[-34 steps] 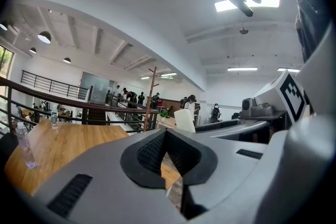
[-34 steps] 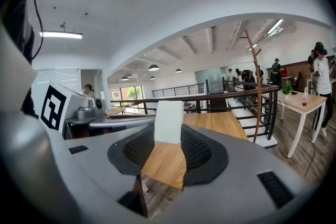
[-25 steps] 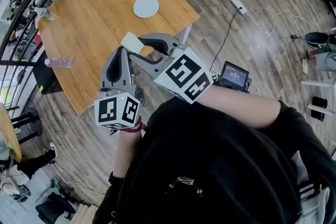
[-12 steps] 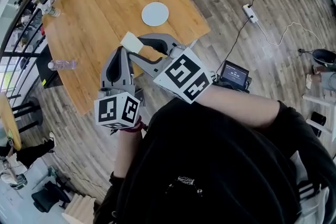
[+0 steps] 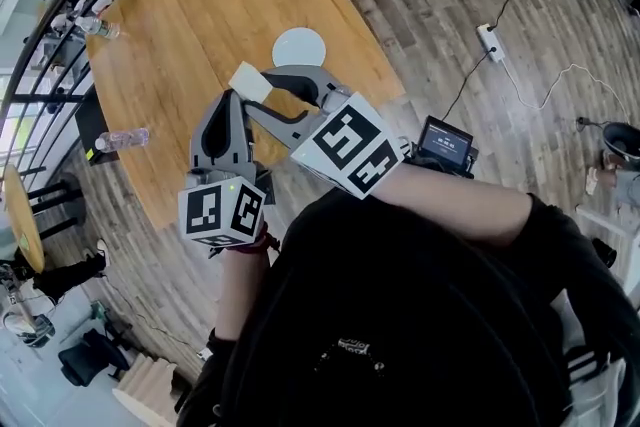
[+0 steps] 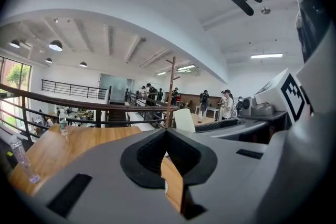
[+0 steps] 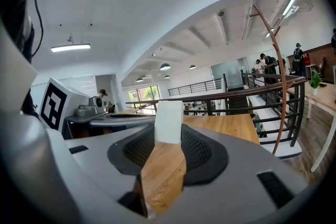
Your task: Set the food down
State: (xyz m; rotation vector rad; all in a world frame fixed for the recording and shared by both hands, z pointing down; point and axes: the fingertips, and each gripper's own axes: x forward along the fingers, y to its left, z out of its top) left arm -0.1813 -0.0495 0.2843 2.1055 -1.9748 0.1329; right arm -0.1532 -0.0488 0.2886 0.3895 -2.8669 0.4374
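Wooden table [image 5: 190,25] ahead | right claw [image 7: 168,138] pinching food block [image 7: 169,119] at tips | left claw [image 6: 166,132] closed

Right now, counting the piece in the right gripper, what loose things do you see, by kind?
plate: 1
bottles: 2
food block: 1
Total: 4

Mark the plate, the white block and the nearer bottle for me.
plate [image 5: 300,47], head view, middle of its face
white block [image 5: 250,81], head view, its top face
nearer bottle [image 5: 123,139], head view, middle of its body
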